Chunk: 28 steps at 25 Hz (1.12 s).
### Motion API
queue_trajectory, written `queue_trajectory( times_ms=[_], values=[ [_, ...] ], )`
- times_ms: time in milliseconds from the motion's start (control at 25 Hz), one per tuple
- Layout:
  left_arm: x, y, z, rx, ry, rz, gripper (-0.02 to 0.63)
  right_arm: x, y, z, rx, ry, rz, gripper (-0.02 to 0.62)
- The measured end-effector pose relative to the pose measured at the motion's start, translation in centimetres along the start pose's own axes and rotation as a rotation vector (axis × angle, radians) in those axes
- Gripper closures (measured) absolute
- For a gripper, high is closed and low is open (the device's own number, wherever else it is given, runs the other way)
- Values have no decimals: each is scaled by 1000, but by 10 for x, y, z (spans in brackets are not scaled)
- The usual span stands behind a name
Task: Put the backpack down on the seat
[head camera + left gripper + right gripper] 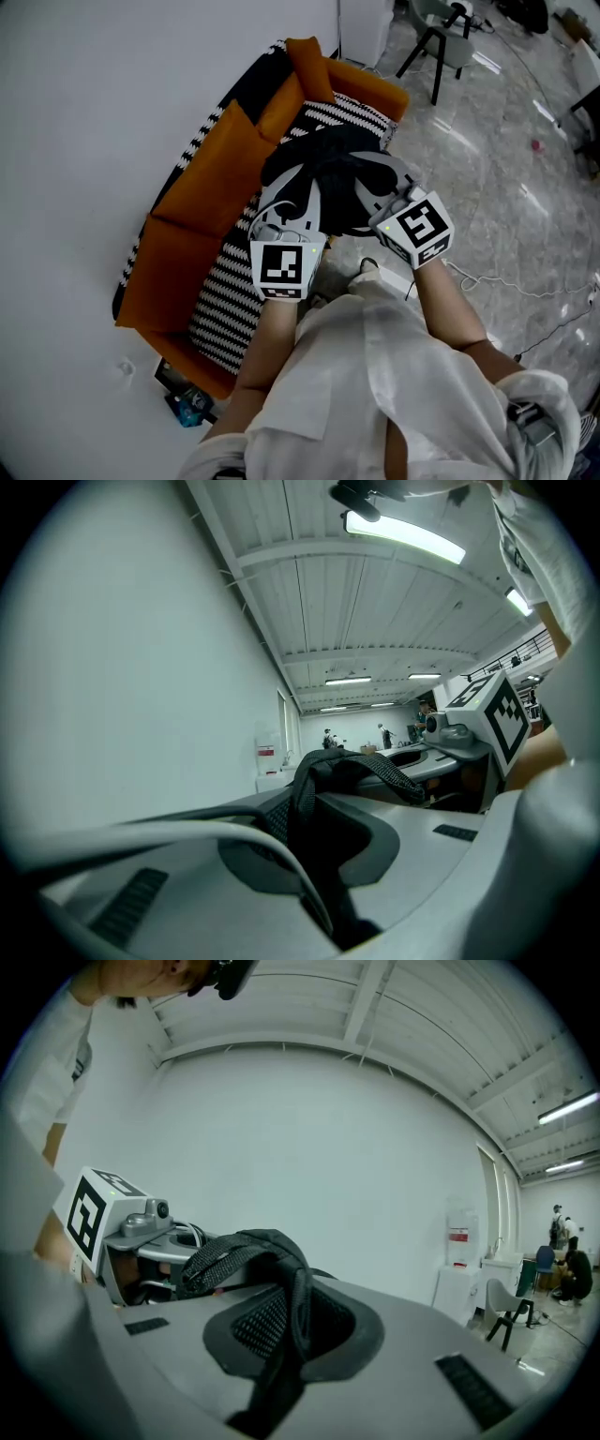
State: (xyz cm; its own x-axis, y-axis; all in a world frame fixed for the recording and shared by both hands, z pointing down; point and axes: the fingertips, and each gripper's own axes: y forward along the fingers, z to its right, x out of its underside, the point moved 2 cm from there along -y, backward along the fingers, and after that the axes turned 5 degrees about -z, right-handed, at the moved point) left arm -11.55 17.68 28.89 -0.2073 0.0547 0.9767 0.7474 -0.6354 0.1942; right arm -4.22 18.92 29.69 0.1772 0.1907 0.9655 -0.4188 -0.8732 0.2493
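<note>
A black backpack hangs over the striped seat of an orange sofa, held up by both grippers. My left gripper is shut on a black webbing strap that runs down between its grey jaws. My right gripper is shut on another strap in the same way. In the left gripper view, the left gripper points upward and the right gripper shows close on its right. From the right gripper, the left gripper shows at the left. The bag's underside is hidden.
An orange cushion leans on the sofa's far end. A black-legged chair stands on the marble floor behind it. A white cable lies on the floor at right. A small blue item lies by the sofa's near corner.
</note>
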Motion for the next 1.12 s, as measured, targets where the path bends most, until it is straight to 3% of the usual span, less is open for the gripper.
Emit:
queue_trajectory(
  times_ms=[840,1120],
  values=[
    [-6,67,33,-49,4,-64,557,21,-6,74,-128,27,3,551],
    [5,101,28,-39,-35,-95,557,32,11,102,-149,30,-22,551]
  ],
)
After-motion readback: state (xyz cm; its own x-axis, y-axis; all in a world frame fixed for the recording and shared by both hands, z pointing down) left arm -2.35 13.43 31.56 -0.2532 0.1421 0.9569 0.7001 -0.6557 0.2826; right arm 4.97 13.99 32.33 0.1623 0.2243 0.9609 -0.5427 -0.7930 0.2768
